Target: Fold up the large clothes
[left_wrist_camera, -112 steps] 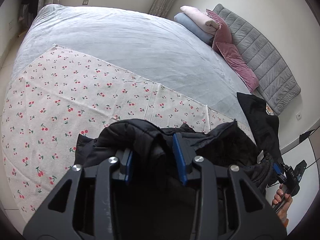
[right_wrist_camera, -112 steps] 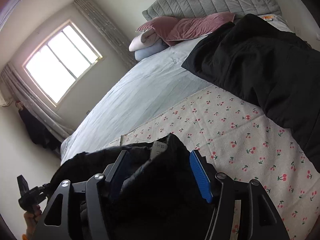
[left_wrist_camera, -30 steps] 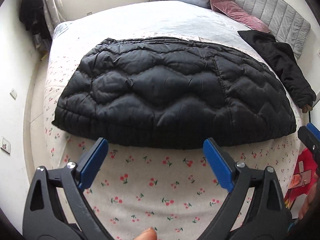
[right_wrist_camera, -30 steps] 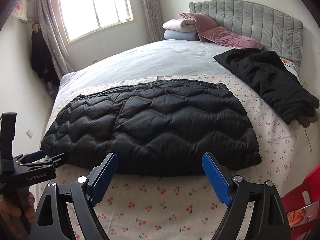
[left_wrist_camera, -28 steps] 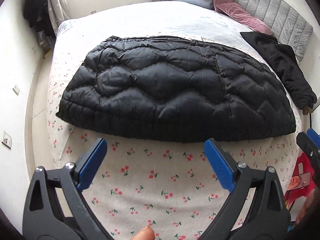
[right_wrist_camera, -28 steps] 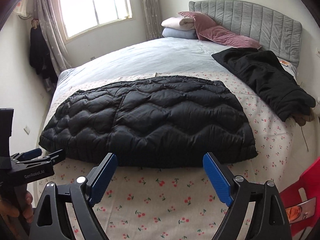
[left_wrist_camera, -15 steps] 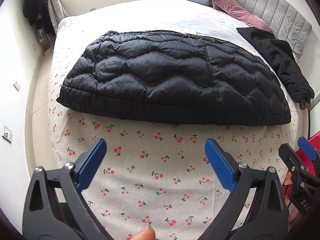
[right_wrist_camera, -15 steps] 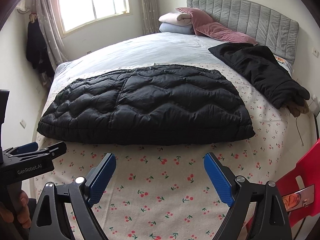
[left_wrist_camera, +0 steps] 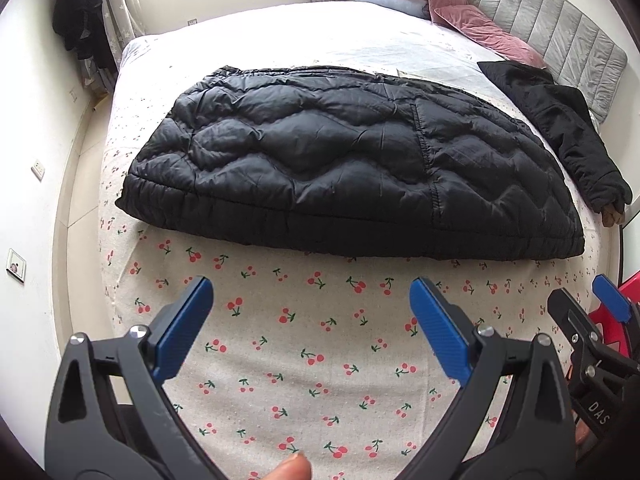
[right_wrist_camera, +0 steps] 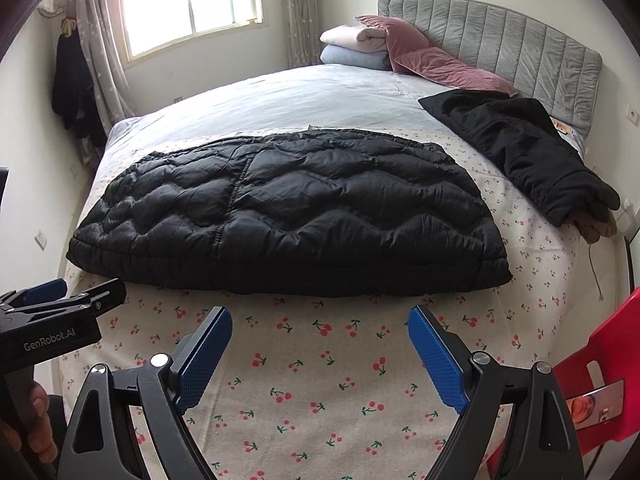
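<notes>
A black quilted puffer jacket lies spread flat across the cherry-print sheet, elastic hem nearest.

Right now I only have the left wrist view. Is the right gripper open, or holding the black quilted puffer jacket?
Observer: Open. The right gripper has its jaws spread wide and empty, short of the black quilted puffer jacket.
Operator: What's the red thing at my right edge?
Observer: A red plastic chair beside the bed.
Operator: Anything loose near the plain black coat?
Observer: A thin cord lies on the cherry-print sheet, just below the cuff of the plain black coat.
</notes>
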Demonstrator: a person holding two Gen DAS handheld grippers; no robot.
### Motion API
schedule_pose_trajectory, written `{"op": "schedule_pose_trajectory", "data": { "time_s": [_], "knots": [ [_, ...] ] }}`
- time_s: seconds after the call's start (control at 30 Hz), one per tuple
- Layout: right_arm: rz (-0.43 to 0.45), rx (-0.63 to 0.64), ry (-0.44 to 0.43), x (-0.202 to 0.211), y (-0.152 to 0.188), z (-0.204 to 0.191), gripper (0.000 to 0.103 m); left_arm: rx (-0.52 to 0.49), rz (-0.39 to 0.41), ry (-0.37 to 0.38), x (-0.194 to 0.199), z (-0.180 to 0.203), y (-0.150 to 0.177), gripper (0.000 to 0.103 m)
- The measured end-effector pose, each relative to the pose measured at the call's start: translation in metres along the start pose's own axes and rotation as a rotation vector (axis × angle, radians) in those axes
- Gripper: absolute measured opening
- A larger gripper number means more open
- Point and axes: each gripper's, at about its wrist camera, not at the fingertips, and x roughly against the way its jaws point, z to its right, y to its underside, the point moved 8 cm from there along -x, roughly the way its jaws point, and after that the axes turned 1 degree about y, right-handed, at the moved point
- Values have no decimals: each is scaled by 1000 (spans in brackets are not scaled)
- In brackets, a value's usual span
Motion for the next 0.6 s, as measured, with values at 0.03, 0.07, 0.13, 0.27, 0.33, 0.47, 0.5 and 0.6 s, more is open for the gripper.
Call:
{"op": "schedule_pose_trajectory", "data": {
  "time_s": [0.03,0.07,0.13,0.27,0.33,0.47,0.5,0.6],
  "knots": [
    [-2,-2,-1,-1,0,-1,91,-3,1,-2,0,0,0,98],
    [-6,-4,-2,-3,1,-3,91,-6,1,-3,-1,0,0,98],
    [-13,-3,-5,-7,3,-5,91,-11,-2,0,-3,0,1,98],
    [-27,4,-3,-14,5,-9,91,-21,-8,8,-9,2,2,98],
    [-30,4,-3,-17,4,-11,91,-22,-11,12,-12,2,3,98],
    [-30,2,0,-18,4,-11,91,-22,-21,12,-16,3,3,98],
    [-33,2,1,-19,4,-11,91,-21,-20,13,-16,3,3,98],
    [-40,-6,4,-21,5,-9,91,-23,-22,12,-16,4,4,98]
  ]
}}
